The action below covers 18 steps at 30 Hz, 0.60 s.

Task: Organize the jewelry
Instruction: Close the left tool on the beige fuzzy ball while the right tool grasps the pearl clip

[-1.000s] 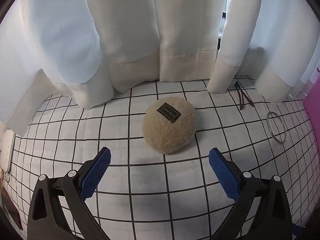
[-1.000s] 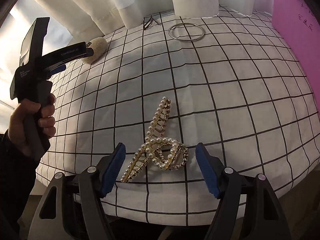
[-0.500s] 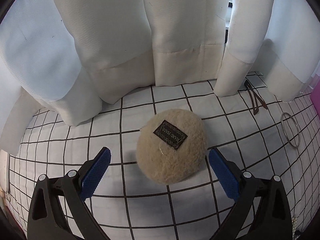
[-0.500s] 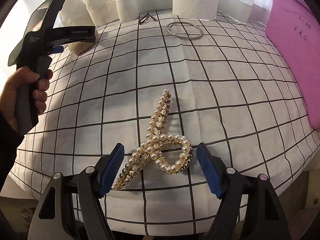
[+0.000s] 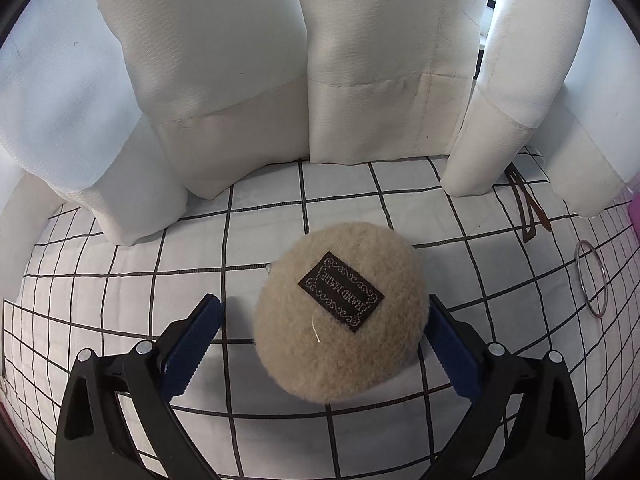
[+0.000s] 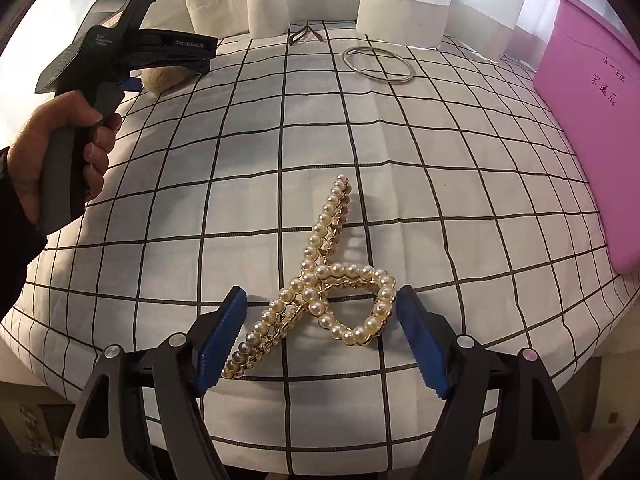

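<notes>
A round beige fuzzy puff (image 5: 339,311) with a black label lies on the checked cloth, between the open jaws of my left gripper (image 5: 320,344); the right pad is close to its side, the left pad stands apart. In the right wrist view the left gripper body covers most of the puff (image 6: 160,77). A pearl hair claw (image 6: 320,280) lies between the open jaws of my right gripper (image 6: 320,340) near the table's front edge. Neither gripper holds anything.
A silver bangle (image 6: 378,65) (image 5: 591,280) and a brown hair clip (image 5: 528,208) (image 6: 304,34) lie at the back. A pink box (image 6: 596,128) stands at the right. White curtains (image 5: 280,80) hang onto the table's far side.
My left gripper has moved forward so the puff now sits between its jaws. My right gripper has moved forward around the pearl hair claw. Both stay open.
</notes>
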Available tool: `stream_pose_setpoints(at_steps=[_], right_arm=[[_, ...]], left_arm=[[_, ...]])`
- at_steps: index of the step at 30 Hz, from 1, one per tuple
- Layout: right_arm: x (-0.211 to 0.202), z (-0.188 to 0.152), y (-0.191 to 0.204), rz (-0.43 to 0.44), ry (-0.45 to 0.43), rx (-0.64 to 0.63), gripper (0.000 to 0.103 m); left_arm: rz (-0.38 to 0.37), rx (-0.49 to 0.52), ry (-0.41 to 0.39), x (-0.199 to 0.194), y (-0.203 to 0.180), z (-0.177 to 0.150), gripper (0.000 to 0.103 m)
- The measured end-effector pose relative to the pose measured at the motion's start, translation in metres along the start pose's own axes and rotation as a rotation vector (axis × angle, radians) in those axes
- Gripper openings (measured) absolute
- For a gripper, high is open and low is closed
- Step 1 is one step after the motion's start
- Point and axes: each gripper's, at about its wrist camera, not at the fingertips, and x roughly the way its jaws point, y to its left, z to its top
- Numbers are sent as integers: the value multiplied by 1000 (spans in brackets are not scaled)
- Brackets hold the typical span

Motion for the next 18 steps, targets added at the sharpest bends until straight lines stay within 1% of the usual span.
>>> stream_pose_setpoints(at_steps=[1, 3, 5, 7, 10, 13, 17, 18], right_arm=[[0, 0, 0, 0, 2, -5, 74], [0, 0, 0, 7, 6, -4, 73], [0, 0, 0, 12, 9, -3, 73], [-1, 1, 0, 11, 12, -6, 72], [-2, 2, -2, 18, 9, 6, 66], [-3, 2, -4, 27, 10, 5, 66], [-5, 2, -8, 58, 5, 35, 65], [-5, 2, -7, 61, 5, 33, 65]], left_arm=[[-6, -7, 1, 0, 1, 0, 95], [-11, 8, -5, -2, 0, 0, 88], [-23, 35, -14, -7, -3, -1, 72], [-26, 62, -20, -10, -10, -1, 63], [-31, 66, -19, -11, -13, 1, 59], [-40, 65, -18, -11, -13, 1, 55], [-22, 72, -22, -15, -12, 0, 51], [-19, 73, -21, -17, -17, -2, 51]])
